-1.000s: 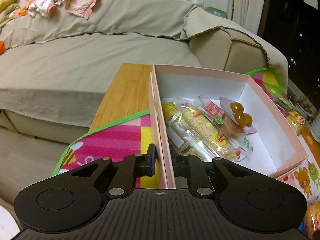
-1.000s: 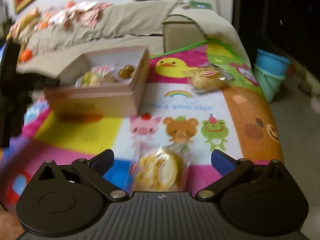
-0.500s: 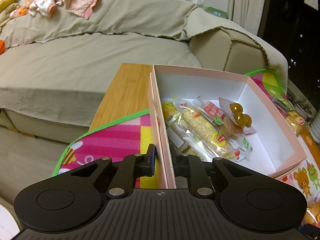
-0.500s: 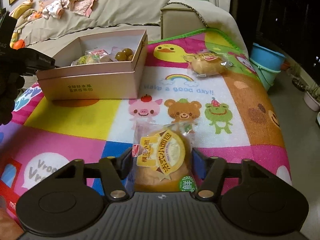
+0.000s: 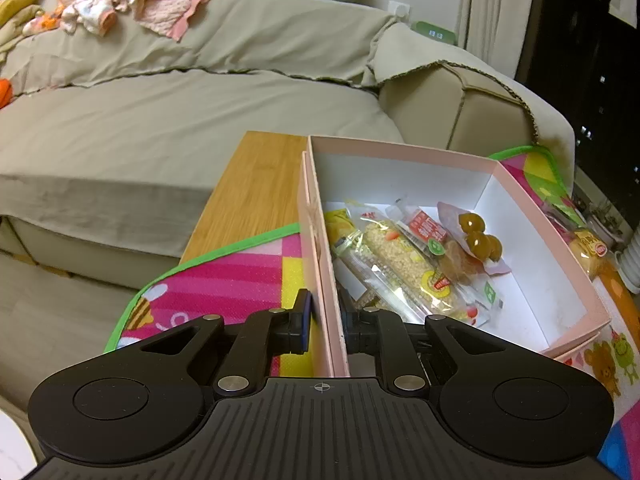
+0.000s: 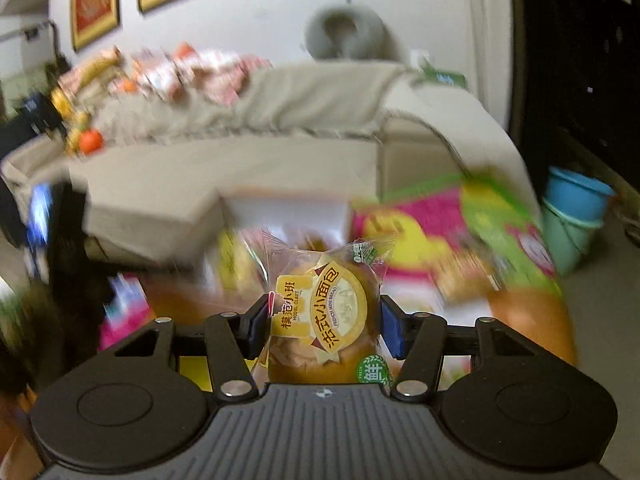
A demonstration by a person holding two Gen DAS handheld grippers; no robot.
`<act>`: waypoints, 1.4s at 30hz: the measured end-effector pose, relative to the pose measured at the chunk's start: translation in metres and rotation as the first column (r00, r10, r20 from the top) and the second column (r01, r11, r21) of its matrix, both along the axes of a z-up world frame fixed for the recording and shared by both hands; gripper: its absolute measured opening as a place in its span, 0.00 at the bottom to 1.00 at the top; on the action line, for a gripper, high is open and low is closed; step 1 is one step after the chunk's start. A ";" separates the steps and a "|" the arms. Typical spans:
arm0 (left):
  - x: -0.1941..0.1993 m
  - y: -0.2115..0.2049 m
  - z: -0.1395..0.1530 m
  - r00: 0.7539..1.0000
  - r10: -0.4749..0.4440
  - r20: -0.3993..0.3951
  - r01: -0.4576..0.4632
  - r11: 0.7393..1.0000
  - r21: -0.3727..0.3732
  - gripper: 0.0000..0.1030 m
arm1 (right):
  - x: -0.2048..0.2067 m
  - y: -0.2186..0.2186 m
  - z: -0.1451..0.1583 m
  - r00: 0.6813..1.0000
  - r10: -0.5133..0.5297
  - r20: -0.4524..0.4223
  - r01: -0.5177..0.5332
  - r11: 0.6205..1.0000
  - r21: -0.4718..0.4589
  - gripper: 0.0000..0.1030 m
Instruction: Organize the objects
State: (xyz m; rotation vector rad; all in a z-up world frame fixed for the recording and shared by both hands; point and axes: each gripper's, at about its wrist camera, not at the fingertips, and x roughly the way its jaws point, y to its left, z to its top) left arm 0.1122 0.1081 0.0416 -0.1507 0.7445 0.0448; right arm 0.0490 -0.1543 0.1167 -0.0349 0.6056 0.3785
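Note:
My left gripper (image 5: 325, 322) is shut on the near left wall of a pink cardboard box (image 5: 540, 232), one finger outside and one inside. The box holds several wrapped snacks (image 5: 412, 264), among them a rice bar and brown round sweets. My right gripper (image 6: 324, 320) is shut on a wrapped bread bun (image 6: 324, 312) with a yellow label and holds it up in the air. The box (image 6: 280, 208) lies blurred ahead and below it. Another wrapped bun (image 5: 592, 248) lies on the mat right of the box.
A colourful cartoon play mat (image 5: 224, 288) covers a wooden table (image 5: 260, 184). A beige sofa (image 5: 160, 120) with clothes on its back stands behind. A blue bucket (image 6: 576, 208) stands on the floor at the right.
My right gripper closed on the wrapped bun on the mat and lifted it up toward the box; its view is now blurred by motion. The left gripper has kept still on the box wall.

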 end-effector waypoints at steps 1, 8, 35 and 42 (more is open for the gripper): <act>0.000 0.000 0.000 1.000 -0.001 0.000 0.001 1.000 0.001 0.15 | 0.010 0.006 0.010 1.000 0.020 0.008 -0.021 0.999 0.027 0.54; -0.001 0.002 0.000 1.000 -0.011 -0.001 0.011 1.000 -0.010 0.16 | 0.094 0.066 0.044 0.996 0.091 0.018 -0.093 0.982 0.166 0.54; 0.000 0.002 -0.001 1.000 -0.005 -0.004 0.005 1.000 -0.003 0.15 | 0.045 -0.057 -0.058 0.958 -0.257 -0.129 0.262 0.965 0.022 0.82; -0.001 0.002 0.000 1.000 -0.011 -0.007 0.011 1.000 0.006 0.15 | 0.064 -0.066 -0.063 0.948 -0.292 -0.128 0.297 0.955 0.019 0.82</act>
